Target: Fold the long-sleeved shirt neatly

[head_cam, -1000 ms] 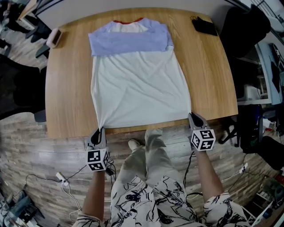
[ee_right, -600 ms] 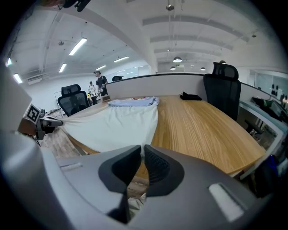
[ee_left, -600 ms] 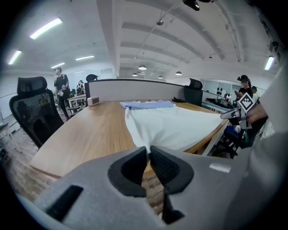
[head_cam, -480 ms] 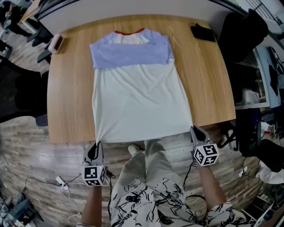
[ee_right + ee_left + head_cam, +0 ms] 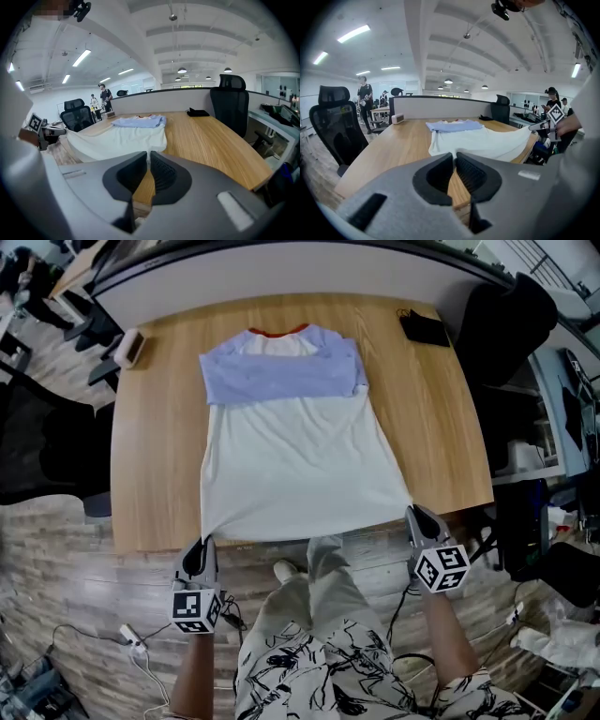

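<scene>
Chair [image 5: 42, 451] comes first, black, at the far left, partly cut off by the edge. Below it, thin cables [image 5: 141, 634] lie on the wood floor, and where they lead is hard to see. Next is the table [image 5: 155, 465], with a small pale box [image 5: 131, 347] on its far left corner. What the box is cannot be made out.

The left gripper [image 5: 203, 545] sits at the table's near edge. Its jaws are squeezed tight on the near left corner of the shirt [image 5: 295, 456]. The cloth inside the jaws is hidden, and only a thin fold shows at the tips.

The shirt lies flat in the middle of the table, with its red collar at the far side. A blue band crosses its top part. The sleeves seem to be folded in there, but how they lie cannot be told. The near hem runs tight from one gripper to the other, and the gripper views show it raised a little off the wood.

Below the hem, the person's legs [image 5: 314, 634] cover the floor.

The right gripper [image 5: 413, 514] has its jaws clenched on the near right corner of the shirt.

Farther right, a flat black pouch [image 5: 427, 329] lies on the table's far corner. Another chair [image 5: 511, 324] stands just past it, half out of the picture.
</scene>
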